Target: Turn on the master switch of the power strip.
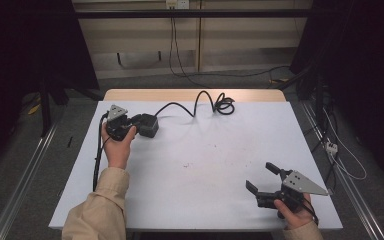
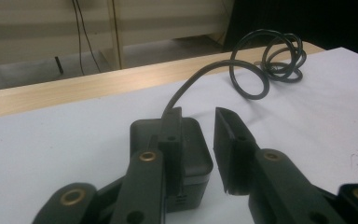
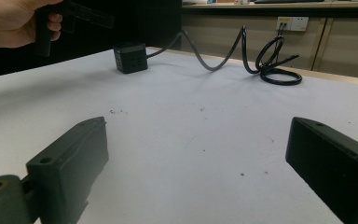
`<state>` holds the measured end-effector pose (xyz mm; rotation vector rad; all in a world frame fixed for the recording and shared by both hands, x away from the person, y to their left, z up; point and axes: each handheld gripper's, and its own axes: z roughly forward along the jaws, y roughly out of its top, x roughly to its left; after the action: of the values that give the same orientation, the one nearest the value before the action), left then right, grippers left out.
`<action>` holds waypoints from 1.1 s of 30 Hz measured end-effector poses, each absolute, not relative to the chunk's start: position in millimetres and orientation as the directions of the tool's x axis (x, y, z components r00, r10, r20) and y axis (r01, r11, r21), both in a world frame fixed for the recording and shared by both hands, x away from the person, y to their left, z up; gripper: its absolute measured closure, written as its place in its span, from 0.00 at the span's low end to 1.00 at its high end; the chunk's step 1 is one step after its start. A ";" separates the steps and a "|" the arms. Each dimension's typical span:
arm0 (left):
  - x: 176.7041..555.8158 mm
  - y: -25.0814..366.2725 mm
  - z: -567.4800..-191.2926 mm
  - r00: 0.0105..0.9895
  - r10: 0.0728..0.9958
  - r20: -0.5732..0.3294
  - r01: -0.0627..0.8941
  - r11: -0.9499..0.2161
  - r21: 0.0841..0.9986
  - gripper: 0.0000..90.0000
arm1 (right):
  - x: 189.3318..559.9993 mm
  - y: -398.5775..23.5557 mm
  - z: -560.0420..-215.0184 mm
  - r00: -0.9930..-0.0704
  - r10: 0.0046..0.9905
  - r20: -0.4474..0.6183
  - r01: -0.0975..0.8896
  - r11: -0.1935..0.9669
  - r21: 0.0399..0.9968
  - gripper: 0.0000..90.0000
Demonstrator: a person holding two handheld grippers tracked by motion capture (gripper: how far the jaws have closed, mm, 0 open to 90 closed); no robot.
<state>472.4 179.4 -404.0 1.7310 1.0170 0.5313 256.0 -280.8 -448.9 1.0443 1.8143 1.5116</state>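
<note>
A black power cube (image 1: 150,126) sits at the table's back left, and its thick black cable (image 1: 200,97) runs right into a coil (image 1: 224,105). My left gripper (image 1: 137,124) is right at the cube, held by a hand in a beige sleeve. In the left gripper view it (image 2: 198,116) is open. One jaw lies over the cube (image 2: 193,149), and the other stands just past the cube's side. My right gripper (image 1: 260,176) rests wide open near the front right edge. Nothing lies between its jaws (image 3: 198,126), and the cube (image 3: 130,57) is far ahead.
The white table top (image 1: 205,165) has a bare wooden strip (image 1: 180,94) along its far edge. Thin cables hang from a wall socket (image 3: 292,22). A white power strip (image 1: 331,146) lies on the floor at the right. Dark frame posts stand on both sides.
</note>
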 end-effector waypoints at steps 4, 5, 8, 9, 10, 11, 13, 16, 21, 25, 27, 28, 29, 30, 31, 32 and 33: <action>474.1 177.8 -403.7 0.555 0.824 -0.110 0.384 -0.137 0.913 0.85 | 256.0 -280.7 -448.9 -0.546 0.835 0.064 0.214 0.066 0.975 0.06; 474.5 178.0 -403.5 0.558 0.824 -0.101 0.384 -0.148 0.911 0.86 | 256.0 -280.6 -449.0 -0.545 0.836 0.066 0.215 0.063 0.975 0.06; 475.4 177.8 -404.2 0.559 0.822 -0.111 0.391 -0.143 0.909 0.87 | 256.2 -280.7 -449.0 -0.545 0.836 0.066 0.214 0.063 0.975 0.06; 475.8 178.0 -404.5 0.559 0.822 -0.110 0.393 -0.146 0.908 0.88 | 256.2 -280.7 -449.0 -0.545 0.836 0.066 0.215 0.063 0.975 0.06; 476.0 177.0 -405.2 0.555 0.822 -0.126 0.396 -0.128 0.909 0.88 | 256.2 -280.7 -449.0 -0.545 0.836 0.065 0.214 0.064 0.975 0.06; 476.5 178.3 -405.3 0.562 0.819 -0.113 0.398 -0.147 0.906 0.89 | 256.2 -280.8 -449.0 -0.546 0.836 0.065 0.214 0.064 0.975 0.06; 476.9 178.7 -405.9 0.558 0.822 -0.116 0.398 -0.142 0.906 0.91 | 256.2 -280.6 -449.0 -0.545 0.836 0.066 0.215 0.064 0.975 0.06; 477.2 180.2 -405.7 0.556 0.823 -0.112 0.393 -0.143 0.908 0.94 | 256.1 -280.6 -448.9 -0.546 0.835 0.064 0.214 0.065 0.975 0.06; 478.1 180.3 -406.1 0.552 0.827 -0.110 0.394 -0.142 0.908 0.98 | 256.3 -280.6 -449.0 -0.545 0.836 0.065 0.215 0.064 0.974 0.06; 479.9 181.7 -408.0 0.553 0.827 -0.100 0.400 -0.158 0.903 1.00 | 256.2 -280.6 -449.0 -0.545 0.836 0.066 0.215 0.063 0.975 0.06; 480.5 181.9 -408.5 0.549 0.830 -0.096 0.400 -0.160 0.902 1.00 | 256.1 -280.6 -448.9 -0.545 0.836 0.066 0.215 0.063 0.975 0.06; 481.1 181.6 -408.8 0.550 0.829 -0.097 0.401 -0.161 0.902 1.00 | 256.1 -280.6 -448.9 -0.545 0.836 0.066 0.215 0.063 0.975 0.06; 481.7 181.3 -408.6 0.556 0.827 -0.083 0.401 -0.179 0.898 1.00 | 256.2 -280.6 -449.0 -0.545 0.836 0.065 0.214 0.064 0.975 0.06; 482.3 180.3 -408.3 0.556 0.828 -0.074 0.402 -0.190 0.896 1.00 | 256.3 -280.6 -449.0 -0.546 0.835 0.066 0.215 0.064 0.975 0.06; 482.9 179.1 -408.0 0.557 0.827 -0.075 0.404 -0.191 0.895 1.00 | 256.3 -280.5 -449.0 -0.546 0.835 0.066 0.215 0.063 0.975 0.06; 483.8 178.7 -407.3 0.562 0.824 -0.068 0.400 -0.199 0.895 1.00 | 256.3 -280.5 -449.0 -0.546 0.835 0.066 0.215 0.063 0.975 0.06; 484.4 178.1 -406.6 0.562 0.824 -0.067 0.401 -0.202 0.893 1.00 | 256.3 -280.4 -449.0 -0.546 0.835 0.066 0.214 0.062 0.975 0.06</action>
<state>484.4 178.1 -406.6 1.8137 1.0066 0.5388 256.3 -280.4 -449.0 1.0444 1.8137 1.5150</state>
